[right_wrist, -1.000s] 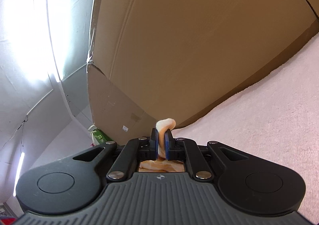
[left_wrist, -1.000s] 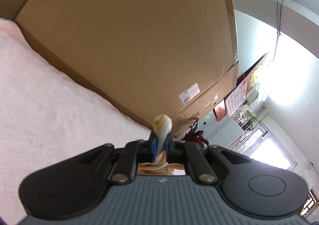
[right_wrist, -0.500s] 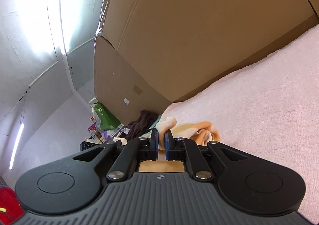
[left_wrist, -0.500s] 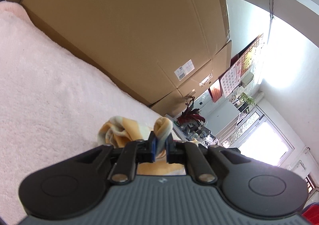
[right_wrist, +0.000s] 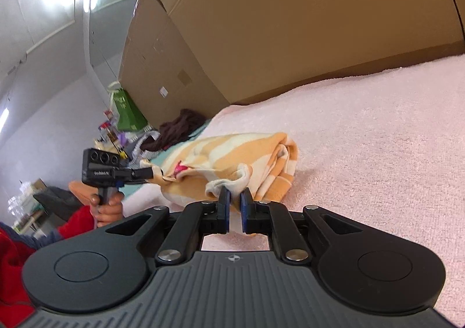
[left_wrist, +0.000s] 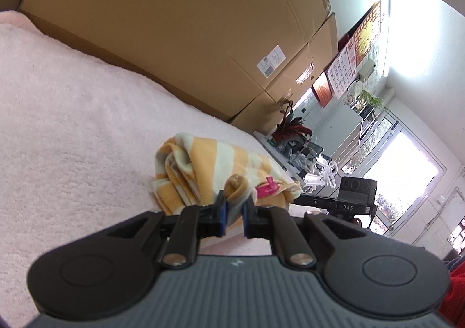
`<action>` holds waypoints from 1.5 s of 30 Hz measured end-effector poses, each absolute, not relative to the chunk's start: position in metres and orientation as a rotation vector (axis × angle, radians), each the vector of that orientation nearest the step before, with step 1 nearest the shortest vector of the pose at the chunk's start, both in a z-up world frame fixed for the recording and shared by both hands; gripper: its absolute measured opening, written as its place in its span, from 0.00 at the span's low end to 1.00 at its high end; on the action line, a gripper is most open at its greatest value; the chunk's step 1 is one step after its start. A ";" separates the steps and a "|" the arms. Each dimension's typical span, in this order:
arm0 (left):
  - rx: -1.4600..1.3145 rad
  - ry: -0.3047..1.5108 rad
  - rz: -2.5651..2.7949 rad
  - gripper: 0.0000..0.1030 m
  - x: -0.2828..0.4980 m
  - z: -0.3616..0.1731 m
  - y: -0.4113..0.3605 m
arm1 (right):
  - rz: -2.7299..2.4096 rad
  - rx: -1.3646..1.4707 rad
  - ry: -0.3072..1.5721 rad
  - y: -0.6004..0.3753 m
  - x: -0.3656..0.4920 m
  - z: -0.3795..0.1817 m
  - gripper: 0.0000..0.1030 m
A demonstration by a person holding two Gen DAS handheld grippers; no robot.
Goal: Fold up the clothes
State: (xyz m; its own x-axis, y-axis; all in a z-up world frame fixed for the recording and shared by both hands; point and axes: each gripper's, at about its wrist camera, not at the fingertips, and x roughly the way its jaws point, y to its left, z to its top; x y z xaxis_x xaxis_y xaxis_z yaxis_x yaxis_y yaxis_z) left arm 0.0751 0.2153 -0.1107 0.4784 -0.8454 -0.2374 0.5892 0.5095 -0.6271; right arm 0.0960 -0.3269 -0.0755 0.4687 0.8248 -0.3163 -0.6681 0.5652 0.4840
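Left hand-held gripper (left_wrist: 234,206): jaws nearly closed, pinching a rolled edge of the garment between its blue pads; seen side-on in the right wrist view (right_wrist: 151,172), tips at the garment's left end.
Right hand-held gripper (right_wrist: 235,200): jaws opening; a narrow gap shows between the pads, and a cloth fold sits at the fingertips, no longer pressed.
Garment (left_wrist: 203,165): orange-and-cream striped cloth, bunched in a loose heap on the surface, lying between the 2 grippers; pink tag (left_wrist: 267,188) on its near side.
Surface (left_wrist: 72,124): covered in pale pink terry cloth.
Hand (right_wrist: 107,207): grips the left unit's handle; red sleeve below it.
Cardboard boxes (left_wrist: 174,22): large, stacked along the surface's far edge.
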 end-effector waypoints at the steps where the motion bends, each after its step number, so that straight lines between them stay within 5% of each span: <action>1: -0.496 0.571 -0.924 0.06 0.075 -0.111 0.215 | 0.924 0.263 0.561 -0.323 0.091 -0.074 0.13; 7: -0.434 0.567 -0.927 0.07 0.074 -0.108 0.209 | 0.930 0.016 0.591 -0.303 0.062 -0.063 0.15; 11: -0.414 0.565 -0.932 0.07 0.075 -0.107 0.207 | 1.023 0.167 0.439 -0.316 0.044 -0.033 0.16; 14: -0.399 0.565 -0.933 0.07 0.076 -0.106 0.204 | 0.967 0.334 0.294 -0.318 0.044 -0.015 0.44; 15: -0.395 0.563 -0.931 0.07 0.076 -0.106 0.204 | 0.893 0.349 0.283 -0.310 0.048 -0.012 0.44; 22: -0.365 0.551 -0.925 0.07 0.066 -0.106 0.200 | 0.485 0.182 0.331 -0.227 0.069 -0.047 0.14; 34: -0.368 0.527 -0.928 0.10 0.049 -0.107 0.201 | 0.440 0.065 0.325 -0.213 0.051 -0.078 0.13; 38: -0.342 0.499 -0.935 0.27 0.024 -0.100 0.203 | 0.438 0.066 0.297 -0.212 0.050 -0.081 0.13; 45: -0.349 0.364 -0.874 0.28 0.002 -0.065 0.210 | 0.431 0.077 0.268 -0.212 0.046 -0.083 0.13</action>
State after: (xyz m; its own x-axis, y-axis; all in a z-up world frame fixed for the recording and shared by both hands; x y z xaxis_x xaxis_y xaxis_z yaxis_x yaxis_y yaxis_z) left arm 0.0020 0.2104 -0.0646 0.5882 -0.7917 -0.1653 0.6748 0.5931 -0.4391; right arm 0.0462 -0.2117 -0.0831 0.8738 0.4227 -0.2403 -0.4025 0.9061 0.1301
